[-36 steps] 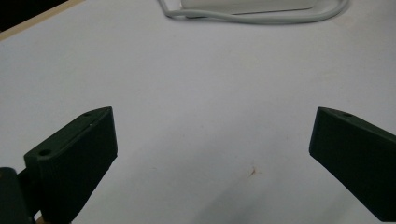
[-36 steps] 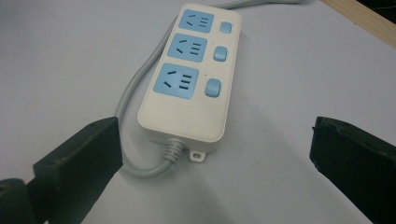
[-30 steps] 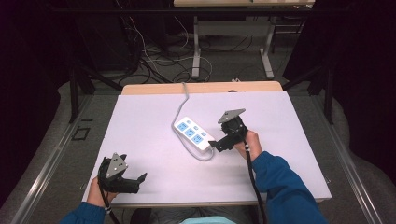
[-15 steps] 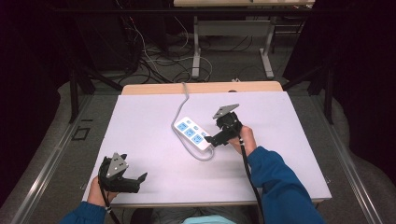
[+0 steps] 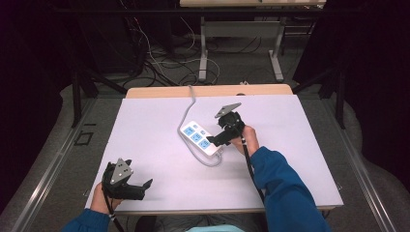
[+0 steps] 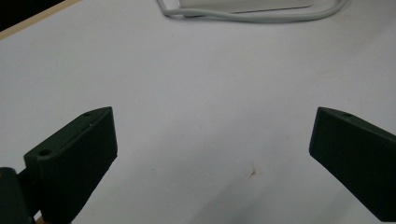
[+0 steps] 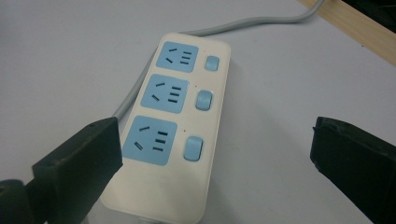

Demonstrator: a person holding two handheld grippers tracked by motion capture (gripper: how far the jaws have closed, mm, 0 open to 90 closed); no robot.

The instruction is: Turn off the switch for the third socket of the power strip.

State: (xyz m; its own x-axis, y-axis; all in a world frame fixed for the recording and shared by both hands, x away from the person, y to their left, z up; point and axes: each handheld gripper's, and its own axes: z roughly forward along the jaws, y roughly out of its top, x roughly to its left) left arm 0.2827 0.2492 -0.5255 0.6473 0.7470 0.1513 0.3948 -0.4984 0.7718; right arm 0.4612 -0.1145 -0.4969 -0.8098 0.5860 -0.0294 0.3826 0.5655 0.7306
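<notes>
Right gripper (image 5: 218,140) over the power strip (image 5: 198,138) — jaws wide apart.
Its own view shows three switches (blue); left gripper (image 5: 145,185) — also spread.

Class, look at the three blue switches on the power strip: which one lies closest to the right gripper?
The switch beside the bottom socket in the right gripper view, at the end of the power strip away from its cable. It sits nearest the right gripper; the others lie farther up.
</notes>
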